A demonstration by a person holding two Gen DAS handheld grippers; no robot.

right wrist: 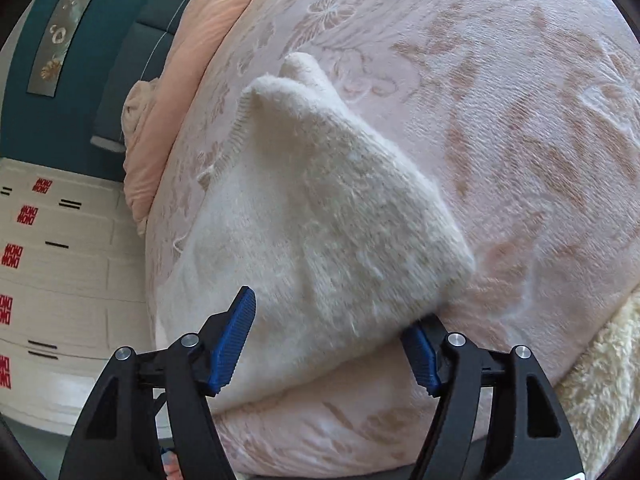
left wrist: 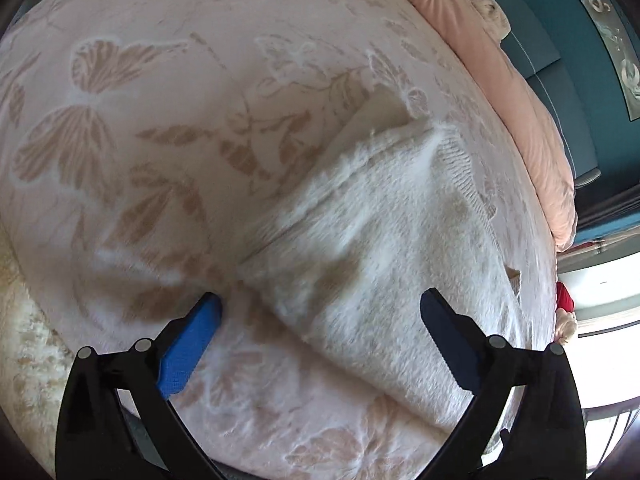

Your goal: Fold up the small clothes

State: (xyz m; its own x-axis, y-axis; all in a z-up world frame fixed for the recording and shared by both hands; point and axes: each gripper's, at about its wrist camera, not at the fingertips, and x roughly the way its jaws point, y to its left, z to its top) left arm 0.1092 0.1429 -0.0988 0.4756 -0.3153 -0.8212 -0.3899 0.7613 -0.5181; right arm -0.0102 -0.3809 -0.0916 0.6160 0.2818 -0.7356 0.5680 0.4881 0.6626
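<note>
A small fluffy white knitted garment (left wrist: pixel 372 240) lies partly folded on a pink bedspread with a butterfly pattern (left wrist: pixel 140 120). My left gripper (left wrist: pixel 320 312) is open, its blue pads spread either side of the garment's near corner, just above it. In the right wrist view the same garment (right wrist: pixel 320 208) lies in a folded heap with a ribbed edge at its left. My right gripper (right wrist: pixel 332 328) is open with the garment's near edge between its pads; the right pad (right wrist: pixel 420 356) is partly tucked under the fabric.
A peach duvet (left wrist: pixel 520 120) is bunched along the far side of the bed against a teal headboard (left wrist: pixel 580 100). White drawers with red labels (right wrist: pixel 48 260) stand beside the bed. A cream fuzzy blanket (right wrist: pixel 600 380) lies at the bed's near corner.
</note>
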